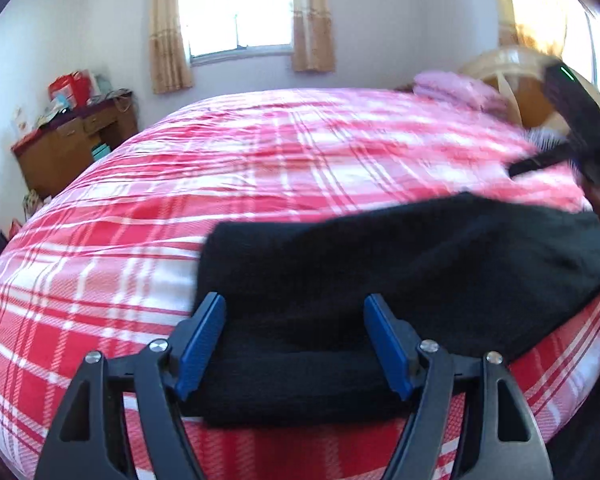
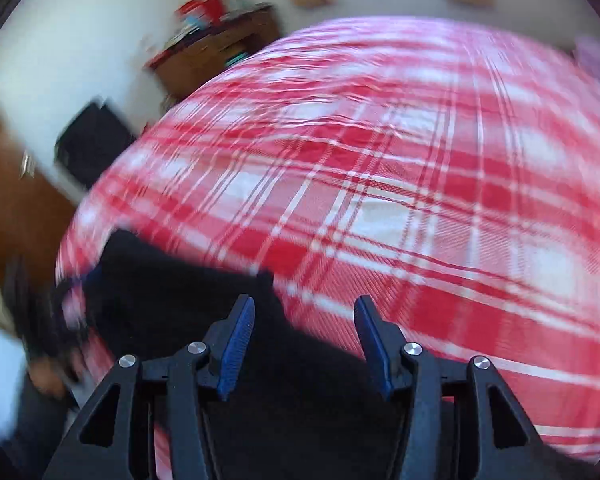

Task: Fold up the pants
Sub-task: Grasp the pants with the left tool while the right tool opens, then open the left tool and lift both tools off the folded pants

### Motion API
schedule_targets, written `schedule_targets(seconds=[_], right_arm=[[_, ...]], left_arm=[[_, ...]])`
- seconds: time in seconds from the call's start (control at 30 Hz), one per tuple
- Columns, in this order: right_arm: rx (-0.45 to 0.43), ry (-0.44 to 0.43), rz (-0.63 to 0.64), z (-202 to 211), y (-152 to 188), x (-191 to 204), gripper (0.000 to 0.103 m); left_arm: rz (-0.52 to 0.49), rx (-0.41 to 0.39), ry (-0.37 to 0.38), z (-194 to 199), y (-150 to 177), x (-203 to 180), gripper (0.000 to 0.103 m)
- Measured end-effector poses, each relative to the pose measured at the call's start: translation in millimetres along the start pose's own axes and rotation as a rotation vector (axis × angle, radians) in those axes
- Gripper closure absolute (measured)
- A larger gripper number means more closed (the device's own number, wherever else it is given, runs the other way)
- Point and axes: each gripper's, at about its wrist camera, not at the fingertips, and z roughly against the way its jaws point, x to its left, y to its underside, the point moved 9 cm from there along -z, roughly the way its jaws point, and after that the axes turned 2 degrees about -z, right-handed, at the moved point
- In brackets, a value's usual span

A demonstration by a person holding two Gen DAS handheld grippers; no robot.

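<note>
- Left gripper (image 1: 294,344), bottom centre of the left wrist view: blue pads spread wide, nothing clamped. The pants lie below and between the fingers; no pad presses on cloth.
- Right gripper (image 2: 304,346), bottom centre of the right wrist view: jaws apart and empty. The frame is blurred.
- Pants (image 1: 380,280), black, lower centre to right edge of the left wrist view: lying flat on the near edge of the bed as a broad folded band, near end squared off, far end trailing toward the right edge. In the right wrist view they fill the lower left and pass under the fingers.
- Bed (image 1: 260,168), red and white plaid cover, filling the middle of both views; the pants sit only on its near margin.
- Pink bedding (image 1: 456,86), upper right of the left wrist view, well apart from the pants.
- Desk (image 1: 76,140), upper left, cluttered with boxes.
- Window (image 1: 238,8), top centre, curtains either side.
- Risks, judged: the pants lie close to the bed's edge, so a careless tug could drag them off; black on black hides layers, so a pinch may catch one ply only and skew the fold; a hasty hand could ruffle the laid cloth.
</note>
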Motion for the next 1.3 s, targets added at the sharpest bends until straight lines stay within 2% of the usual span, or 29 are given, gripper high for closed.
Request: schedule_targets(seconds=[0.1,0.2,0.23,0.3,0.33,0.37,0.4,0.47,0.53,0.6,0.63,0.67,0.77,0.83,0.9,0.97,1.07,1.1,1.17,1.2,1.3], right_arm=[[0.010,0.036,0.156,27.0,30.2,8.1,0.049],[0.051,0.065,0.266,35.8,66.5,16.3,0.049],[0.063,0.078,0.306,37.2,77.5,19.6,0.049],[0.096,0.103,0.406,35.6,101.3,29.1,0.049],[0.107,0.113,0.434,33.4,108.8,32.6,0.049],[0.116,0.121,0.465,32.9,118.7,37.3,0.049],[0.119,0.118,0.479,32.1,123.8,41.2,0.049],[0.118,0.095,0.487,28.9,128.8,51.5,0.049],[0.116,0.084,0.499,23.1,131.6,59.8,0.049],[0.110,0.099,0.529,14.7,133.7,67.8,0.049],[0.119,0.098,0.544,8.1,135.8,72.0,0.049],[0.125,0.100,0.557,4.0,138.6,76.2,0.049],[0.131,0.169,0.603,-8.2,144.3,82.2,0.049],[0.147,0.147,0.568,-14.0,147.3,83.9,0.047],[0.137,0.131,0.564,-16.2,151.3,86.8,0.042],[0.132,0.135,0.584,-15.2,152.0,87.5,0.042],[0.127,0.097,0.545,-1.9,145.4,87.1,0.042],[0.100,0.086,0.532,5.4,141.7,86.7,0.042],[0.045,0.068,0.495,20.4,134.6,84.3,0.042],[0.025,0.069,0.467,27.0,132.5,78.6,0.042],[-0.025,0.100,0.372,43.9,130.2,51.7,0.042]], left_arm=[[0.049,-0.020,-0.025,6.1,-10.3,21.8,0.026],[0.152,-0.028,0.049,2.6,-22.0,36.1,0.026],[0.176,-0.015,0.082,-2.9,-25.1,37.8,0.026],[0.189,0.022,0.097,-17.9,-30.5,40.3,0.026],[0.184,0.053,0.113,-26.9,-31.2,38.4,0.029],[0.188,0.089,0.139,-36.4,-31.1,35.5,0.041],[0.210,0.132,0.170,-48.0,-29.9,35.5,0.047],[0.255,0.204,0.186,-69.3,-24.4,39.7,0.052],[0.250,0.215,0.180,-73.7,-23.2,38.6,0.055],[0.233,0.219,0.166,-72.6,-24.3,35.6,0.065],[0.238,0.216,0.169,-70.1,-25.5,35.7,0.078],[0.257,0.210,0.168,-66.6,-26.8,38.0,0.081],[0.284,0.173,0.145,-58.0,-31.3,44.1,0.082],[0.280,0.173,0.131,-60.0,-29.3,44.9,0.082],[0.295,0.172,0.129,-66.0,-24.4,47.4,0.081],[0.330,0.165,0.151,-70.4,-21.3,52.1,0.075],[0.352,0.138,0.170,-61.8,-23.4,53.9,0.068],[0.347,0.134,0.150,-56.6,-23.5,54.9,0.065],[0.336,0.117,0.076,-45.3,-24.5,60.3,0.043],[0.336,0.087,0.029,-34.8,-26.6,63.6,0.039],[0.329,0.016,-0.047,-12.6,-37.5,61.9,0.027]])
